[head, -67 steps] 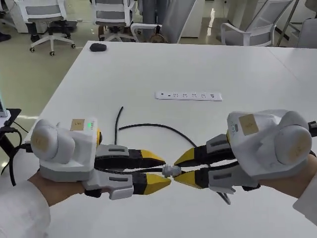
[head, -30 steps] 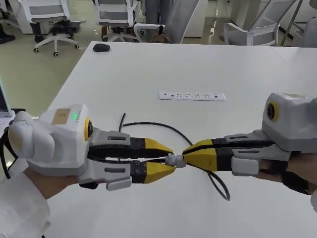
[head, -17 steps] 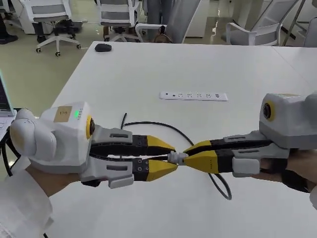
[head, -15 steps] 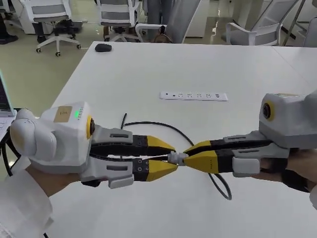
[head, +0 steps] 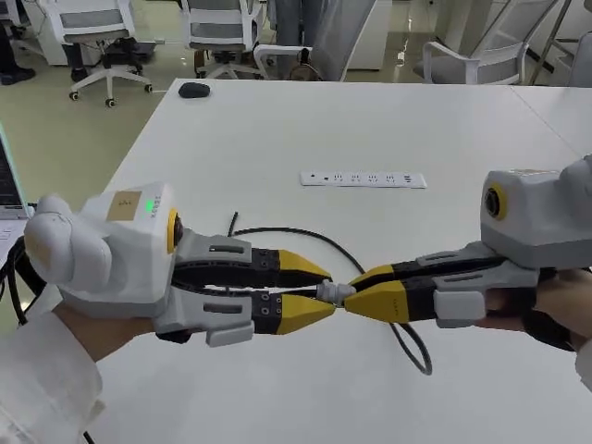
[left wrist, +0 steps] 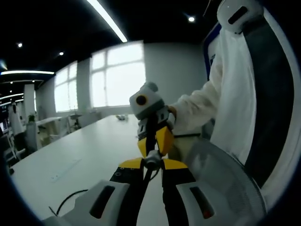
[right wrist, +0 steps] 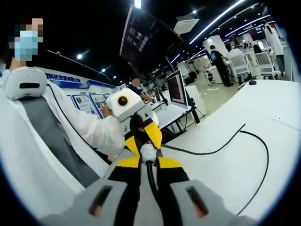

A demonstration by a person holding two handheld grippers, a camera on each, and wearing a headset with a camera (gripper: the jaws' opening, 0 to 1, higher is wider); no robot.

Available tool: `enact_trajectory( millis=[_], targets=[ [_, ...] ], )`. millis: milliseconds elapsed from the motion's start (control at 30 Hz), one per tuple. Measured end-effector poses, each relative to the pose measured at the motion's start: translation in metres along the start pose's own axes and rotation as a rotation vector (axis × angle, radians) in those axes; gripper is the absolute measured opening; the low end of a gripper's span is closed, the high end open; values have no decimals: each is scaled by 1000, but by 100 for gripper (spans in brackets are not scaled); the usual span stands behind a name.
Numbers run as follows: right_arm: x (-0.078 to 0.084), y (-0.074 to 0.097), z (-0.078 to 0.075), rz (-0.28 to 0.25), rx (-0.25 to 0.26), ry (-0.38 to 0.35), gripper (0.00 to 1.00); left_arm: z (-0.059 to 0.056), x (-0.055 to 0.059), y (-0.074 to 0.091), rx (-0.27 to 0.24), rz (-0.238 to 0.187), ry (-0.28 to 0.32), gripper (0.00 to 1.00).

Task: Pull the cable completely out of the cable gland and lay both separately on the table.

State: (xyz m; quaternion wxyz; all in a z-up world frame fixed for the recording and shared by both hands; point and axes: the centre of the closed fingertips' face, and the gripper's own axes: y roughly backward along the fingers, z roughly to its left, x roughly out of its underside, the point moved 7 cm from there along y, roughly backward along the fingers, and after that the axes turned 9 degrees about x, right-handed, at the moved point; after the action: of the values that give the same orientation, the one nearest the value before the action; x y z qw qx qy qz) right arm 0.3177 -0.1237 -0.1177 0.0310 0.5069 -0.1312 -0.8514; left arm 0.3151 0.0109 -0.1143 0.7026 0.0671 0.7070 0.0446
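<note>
A small grey cable gland [head: 333,291] hangs above the white table [head: 370,120], between the tips of both grippers. My left gripper [head: 324,291] comes in from the left, shut on the cable gland [left wrist: 151,160]. My right gripper [head: 353,292] faces it tip to tip, shut on the black cable [head: 305,236] right behind the gland [right wrist: 148,153]. The cable arcs over the table behind the grippers and loops out under the right one. Each gripper view has the other gripper straight ahead: the right gripper [left wrist: 153,141] and the left gripper [right wrist: 143,136].
A white power strip [head: 363,179] lies mid-table beyond the cable. A black mouse [head: 193,90] sits near the far left edge. Office chairs [head: 92,28] stand past the table. The person's white sleeves and body sit behind each gripper.
Since the first frame both grippers have rolled onto their sides. Over the last second they have barely moved, and the gland stays between the tips.
</note>
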Motion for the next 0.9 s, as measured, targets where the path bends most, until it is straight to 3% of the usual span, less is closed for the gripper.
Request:
enact_trajectory(
  millis=[67, 167, 267, 300, 500, 633, 733, 833, 900],
  targets=[
    [-1, 1, 1, 3, 6, 16, 9, 0, -1, 0, 6, -18, 61, 14],
    [-3, 1, 2, -1, 21, 44, 9, 3, -2, 0, 2, -23, 76, 14],
    [-1, 1, 3, 24, 39, 115, 8, 2, -1, -1, 9, -17, 99, 14],
    [-2, 1, 3, 24, 47, 138, 8, 2, 1, -1, 10, -22, 132, 13],
    [-7, 1, 3, 0, 87, 277, 8, 5, 0, 2, 0, -79, 210, 13],
    [-6, 0, 4, -4, 95, 328, 8, 4, -1, 2, 4, -74, 221, 13],
    [-4, -2, 5, 14, 111, 423, 8, 3, 1, 1, 10, -61, 243, 13],
    [-4, -2, 6, 10, 114, 429, 8, 2, 2, 2, 9, -73, 263, 13],
    [-5, -2, 6, 7, 127, 475, 8, 2, 3, 2, 7, -75, 269, 13]
  ],
)
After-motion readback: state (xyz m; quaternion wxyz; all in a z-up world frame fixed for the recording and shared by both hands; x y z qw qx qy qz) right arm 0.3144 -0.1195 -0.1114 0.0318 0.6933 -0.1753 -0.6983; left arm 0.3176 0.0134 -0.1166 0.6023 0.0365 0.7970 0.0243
